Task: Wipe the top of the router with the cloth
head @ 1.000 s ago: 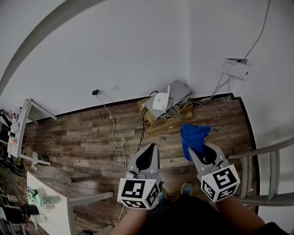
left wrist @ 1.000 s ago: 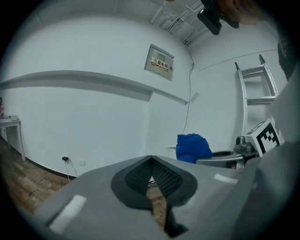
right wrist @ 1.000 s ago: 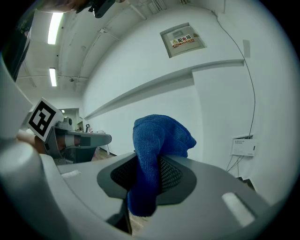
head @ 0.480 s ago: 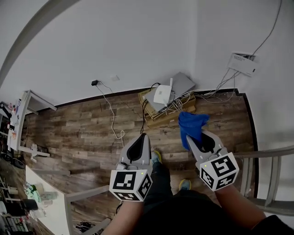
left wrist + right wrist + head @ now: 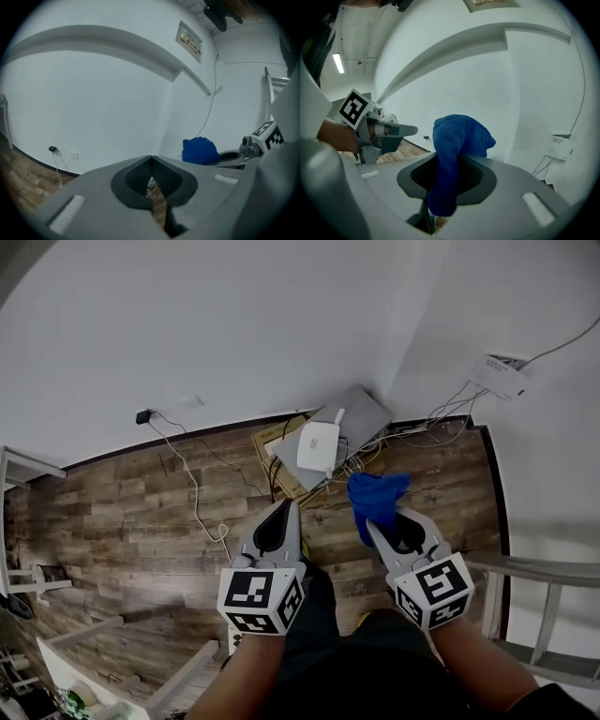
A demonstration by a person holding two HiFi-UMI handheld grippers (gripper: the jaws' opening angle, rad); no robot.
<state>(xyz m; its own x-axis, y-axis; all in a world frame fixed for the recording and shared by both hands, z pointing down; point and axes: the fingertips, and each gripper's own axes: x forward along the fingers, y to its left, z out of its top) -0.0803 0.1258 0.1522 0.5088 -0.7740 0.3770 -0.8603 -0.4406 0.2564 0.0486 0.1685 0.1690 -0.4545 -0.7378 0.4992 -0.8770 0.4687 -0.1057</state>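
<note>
wood plank floor (image 5: 131, 512) below white wall (image 5: 234, 324); small white box-shaped router (image 5: 317, 444) nearer than second ago; right gripper (image 5: 382, 521) clamps bunched blue cloth (image 5: 373, 498), short of router; left gripper (image 5: 281, 514) closed, empty; wiping not begun

router (image 5: 317, 444) top unobstructed, cables (image 5: 360, 458) just beside
</note>
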